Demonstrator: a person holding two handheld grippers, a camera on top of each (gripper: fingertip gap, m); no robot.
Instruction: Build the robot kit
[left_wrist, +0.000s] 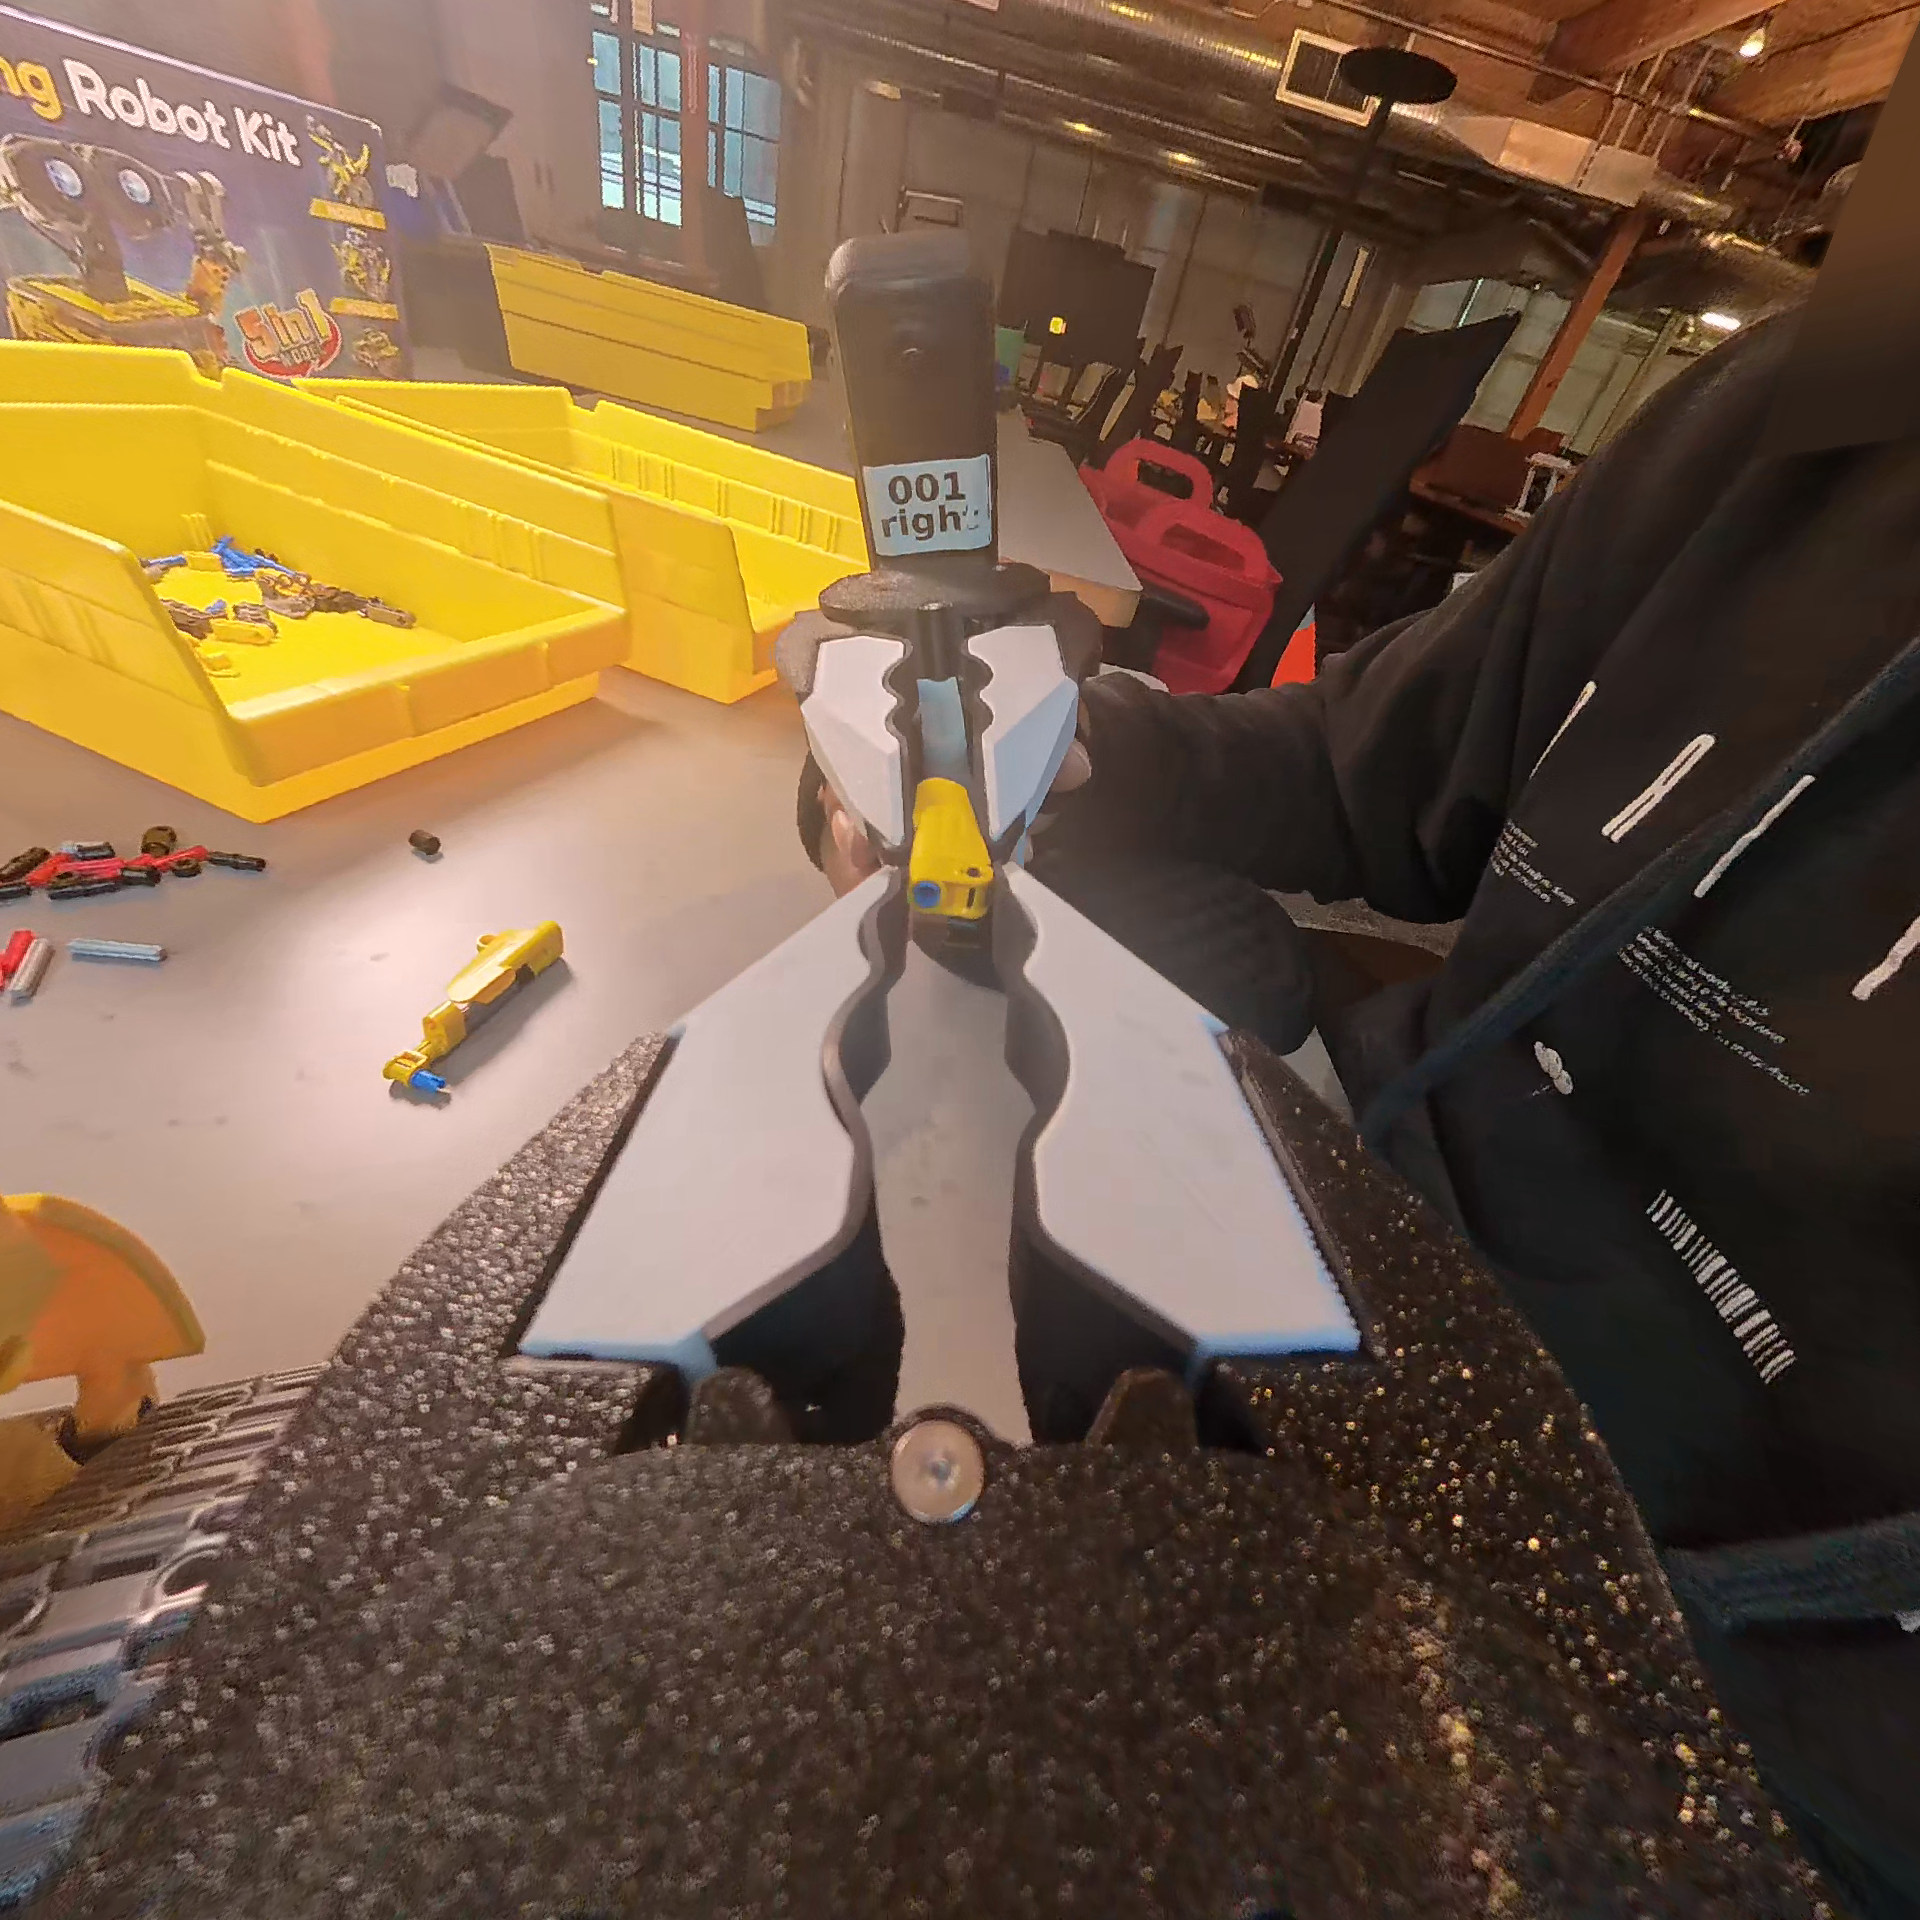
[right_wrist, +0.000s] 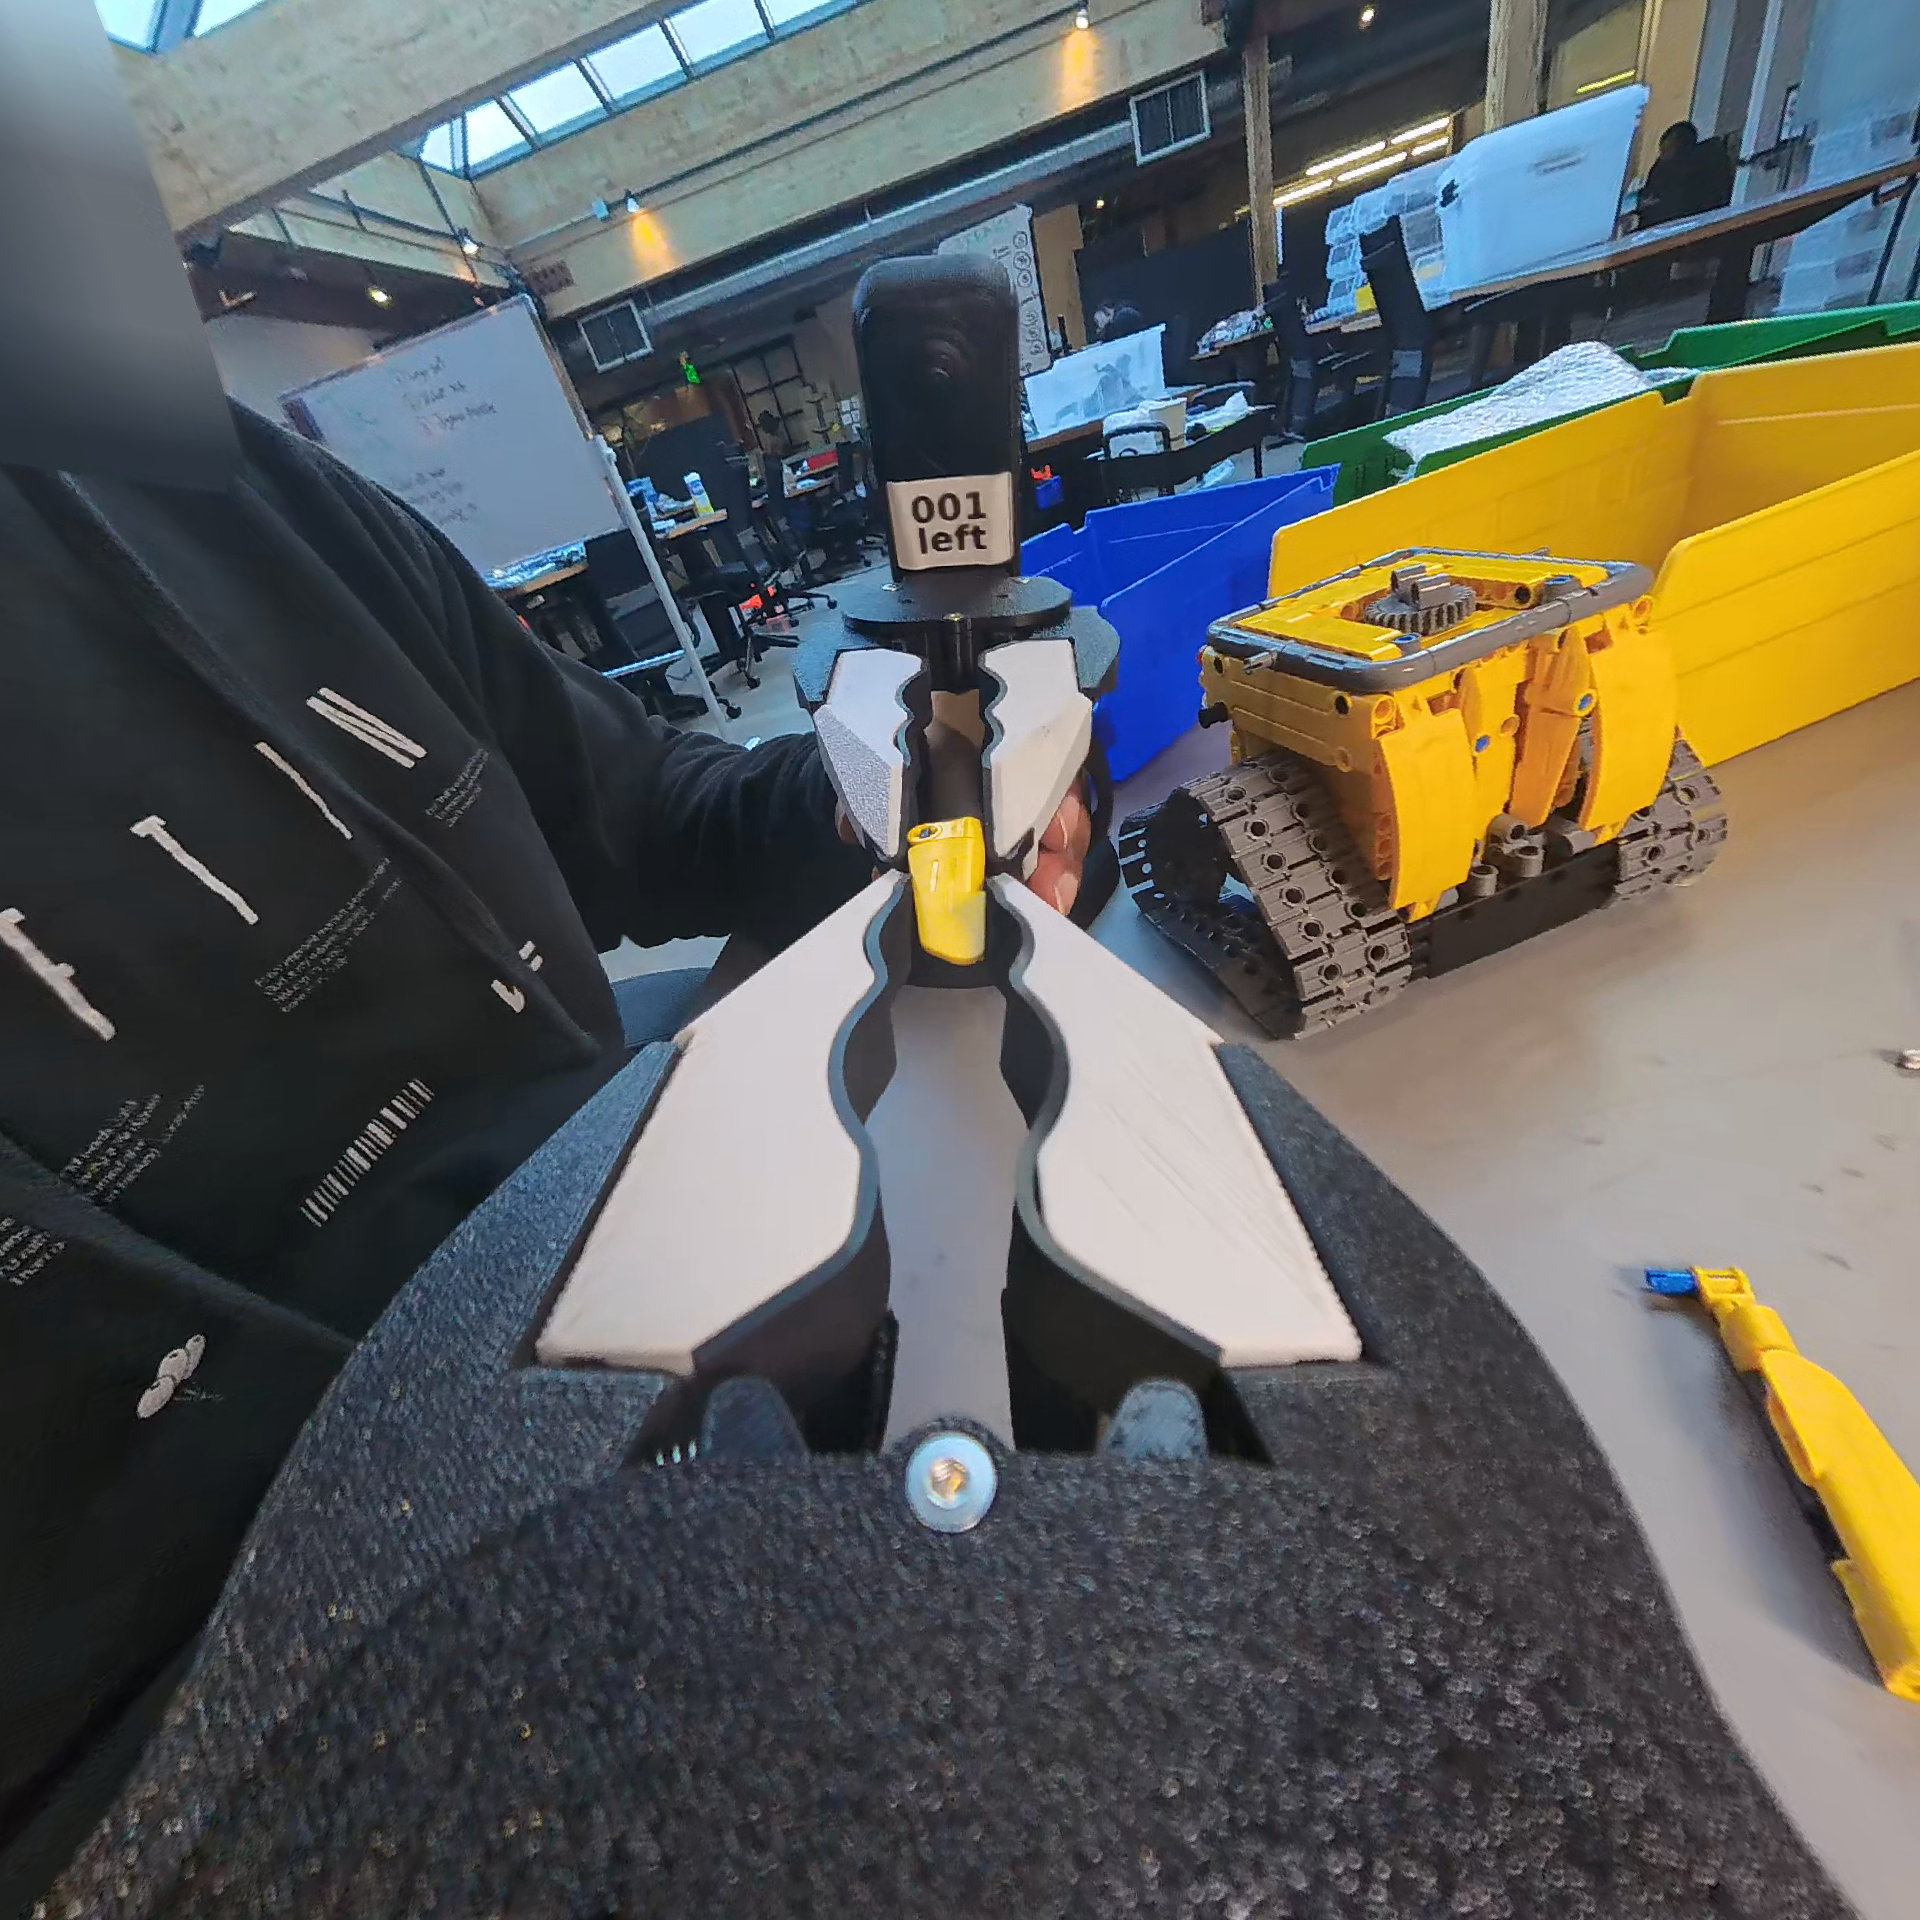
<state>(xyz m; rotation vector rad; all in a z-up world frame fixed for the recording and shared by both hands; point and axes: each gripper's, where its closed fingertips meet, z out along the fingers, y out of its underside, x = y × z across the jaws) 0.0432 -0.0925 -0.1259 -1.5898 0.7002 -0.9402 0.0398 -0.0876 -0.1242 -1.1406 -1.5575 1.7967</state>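
Observation:
My left gripper (left_wrist: 948, 902) and my right gripper (right_wrist: 948, 906) face each other tip to tip above the grey table (left_wrist: 312, 1143). Both are shut on one small yellow building-kit piece (left_wrist: 948, 847), which has a blue pin at the end nearest the left camera. The piece also shows in the right wrist view (right_wrist: 948, 894). The right gripper (left_wrist: 940, 800) holds its far end in the left wrist view. The left gripper (right_wrist: 945, 821) holds its far end in the right wrist view. A hand grips each handle.
A yellow tracked robot model (right_wrist: 1434, 790) stands on the table. A long yellow part (left_wrist: 478, 997) lies loose, as do small red, black and grey pieces (left_wrist: 114, 868). Yellow bins (left_wrist: 312, 582), a blue bin (right_wrist: 1174, 592) and a kit box (left_wrist: 197, 208) stand behind. A person in a black hoodie (left_wrist: 1662, 935) sits close. Less than 4 cm separates the two grippers' tips.

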